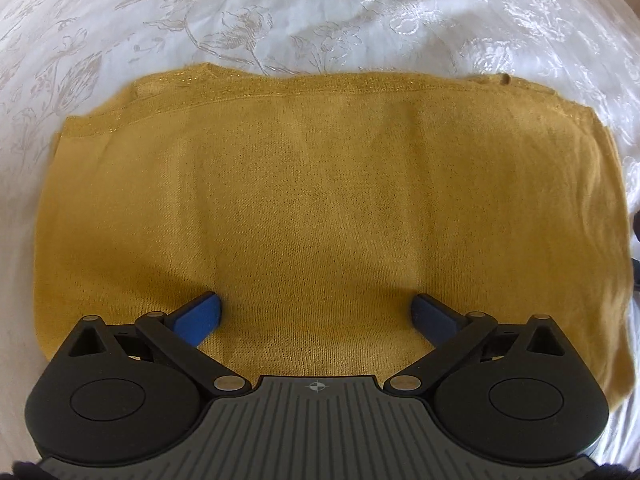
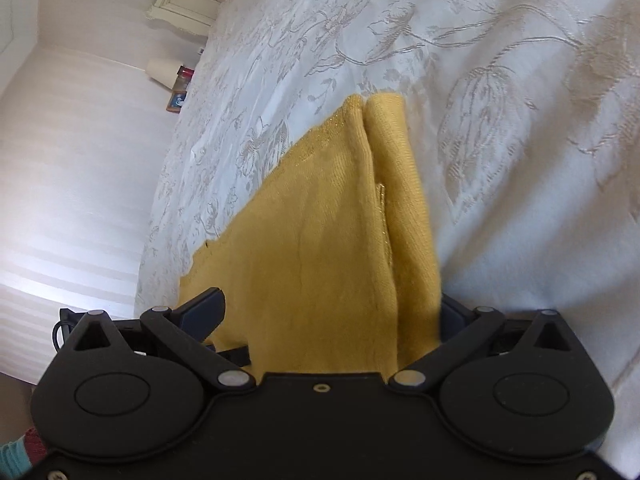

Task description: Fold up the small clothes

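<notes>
One yellow knitted garment (image 1: 320, 208) lies on the bed, on a white bedspread (image 1: 280, 20) with a woven flower pattern. In the left wrist view it is a wide, flat rectangle that fills the middle of the picture. Its far edge, toward 12 o'clock, shows two layers with a shiny gold trim, so I judge that at least one fold is already made.

The left gripper (image 1: 316, 312) is over the near part of the cloth, at 6 o'clock. Its blue fingers (image 1: 200, 318) are spread wide apart, with flat fabric under them and nothing held between them. If they touch the cloth I cannot tell.

In the right wrist view the garment (image 2: 332, 240) runs from 6 o'clock up toward 12 o'clock. A folded flap lies along its side at about 1 o'clock. The right gripper (image 2: 332, 320) is also released, its fingers spread wide; the cloth passes between them, and one finger at 4 o'clock is partly hidden behind the folded edge. It does not pinch anything.

My judgement is that the task is about half done: the sides and one layer seem folded, but the piece is still wide. One more fold, and perhaps some smoothing, remains. Other clothes are not visible here
</notes>
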Tool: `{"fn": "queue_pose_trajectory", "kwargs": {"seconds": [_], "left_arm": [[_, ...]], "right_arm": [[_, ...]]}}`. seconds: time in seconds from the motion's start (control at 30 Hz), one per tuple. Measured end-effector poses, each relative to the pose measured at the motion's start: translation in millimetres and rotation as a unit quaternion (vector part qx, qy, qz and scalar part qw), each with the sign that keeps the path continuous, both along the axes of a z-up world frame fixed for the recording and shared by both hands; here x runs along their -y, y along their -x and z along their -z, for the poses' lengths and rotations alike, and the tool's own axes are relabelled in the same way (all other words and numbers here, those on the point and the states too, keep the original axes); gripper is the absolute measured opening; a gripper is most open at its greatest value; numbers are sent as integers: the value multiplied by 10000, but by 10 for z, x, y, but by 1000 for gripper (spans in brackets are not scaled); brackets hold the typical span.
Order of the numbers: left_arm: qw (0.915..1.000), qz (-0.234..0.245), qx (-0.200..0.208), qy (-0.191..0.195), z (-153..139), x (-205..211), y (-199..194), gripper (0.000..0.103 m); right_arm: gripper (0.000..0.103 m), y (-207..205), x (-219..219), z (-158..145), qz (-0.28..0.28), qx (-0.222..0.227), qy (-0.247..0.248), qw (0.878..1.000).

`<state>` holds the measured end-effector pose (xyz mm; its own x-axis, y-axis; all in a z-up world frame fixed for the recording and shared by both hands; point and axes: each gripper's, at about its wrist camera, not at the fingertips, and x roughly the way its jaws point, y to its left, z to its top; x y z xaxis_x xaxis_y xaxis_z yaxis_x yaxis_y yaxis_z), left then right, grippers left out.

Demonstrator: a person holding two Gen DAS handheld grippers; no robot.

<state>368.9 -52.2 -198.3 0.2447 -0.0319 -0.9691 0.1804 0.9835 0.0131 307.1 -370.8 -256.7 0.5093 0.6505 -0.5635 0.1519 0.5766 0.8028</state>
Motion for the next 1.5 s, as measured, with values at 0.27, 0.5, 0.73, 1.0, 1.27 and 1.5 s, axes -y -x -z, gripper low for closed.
{"fn": "queue_pose_trajectory", "kwargs": {"seconds": [0.27, 0.5, 0.73, 1.0, 1.27, 1.5], "left_arm": [[10000, -8, -44, -66, -12, 30, -46, 103], [9985, -260, 453, -174, -445, -120, 230, 84], [9950, -431, 830, -348, -770, -506, 588, 84], [9934, -416, 1056, -183, -916, -997, 645, 84], [9895, -589, 1282, 322, -982, -1542, 570, 84], [9888, -611, 1302, 390, -976, -2092, 667, 84]], "right_arm": [[103, -83, -19, 23, -26, -122, -144, 9998], [72, -45, -82, -68, -293, -138, 302, 9990], [26, 26, -94, -132, -92, -332, 647, 9973], [24, -26, -345, -674, 155, -268, 896, 9955], [24, -194, -1130, -1258, -85, 115, 996, 9949], [24, -327, -2023, -1313, -401, 248, 816, 9956]]}}
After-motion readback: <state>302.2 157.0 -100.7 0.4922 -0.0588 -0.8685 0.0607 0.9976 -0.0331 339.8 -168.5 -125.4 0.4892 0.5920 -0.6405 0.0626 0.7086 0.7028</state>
